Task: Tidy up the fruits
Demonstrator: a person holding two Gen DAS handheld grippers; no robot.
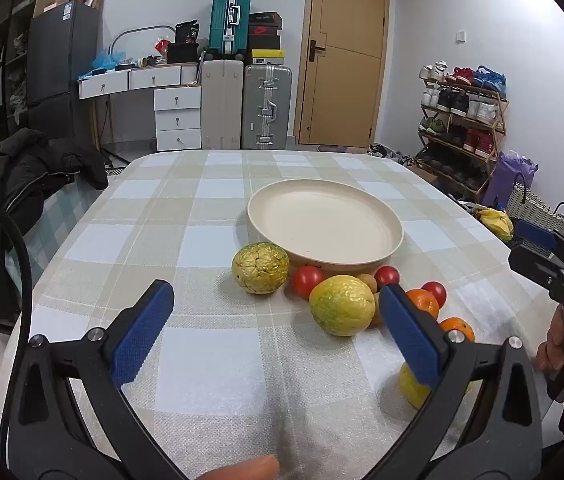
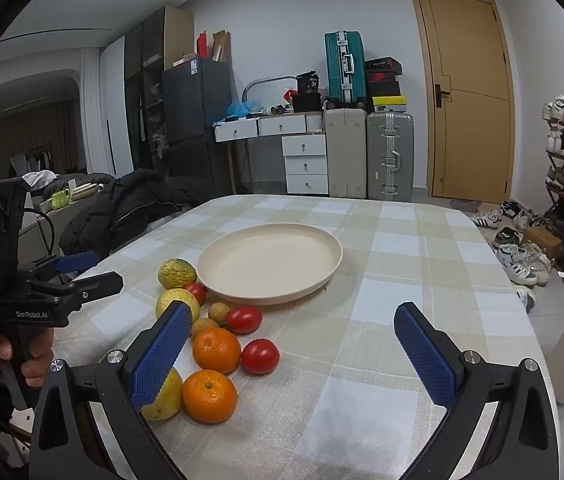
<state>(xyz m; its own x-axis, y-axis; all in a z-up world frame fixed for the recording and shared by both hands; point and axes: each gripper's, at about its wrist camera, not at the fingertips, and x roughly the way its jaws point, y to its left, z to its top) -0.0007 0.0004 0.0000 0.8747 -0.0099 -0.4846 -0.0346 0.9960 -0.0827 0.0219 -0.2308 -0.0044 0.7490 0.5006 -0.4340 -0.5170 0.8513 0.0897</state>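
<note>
Hovering wide open and empty, the left gripper [image 1: 278, 332] and right gripper [image 2: 293, 352] are tilting down over the checked tablecloth [image 1: 210, 240], seemingly lining up a first pick. Fruits are clustering mid-frame beside the empty plate [image 1: 361, 264]: a yellow-green citrus [image 1: 341, 306], tomatoes [image 2: 260, 356] and oranges [image 2: 216, 350], probably awaiting transfer.

We see a woven checked tablecloth [image 2: 381, 320], a matt cream plate [image 2: 270, 260] (likely plastic), glossy smooth tomatoes [image 2: 260, 356], dimpled oranges [image 2: 210, 396], a wrinkled yellow-green fruit [image 1: 260, 268], and textured blue rubbery pads [image 2: 421, 360].
</note>
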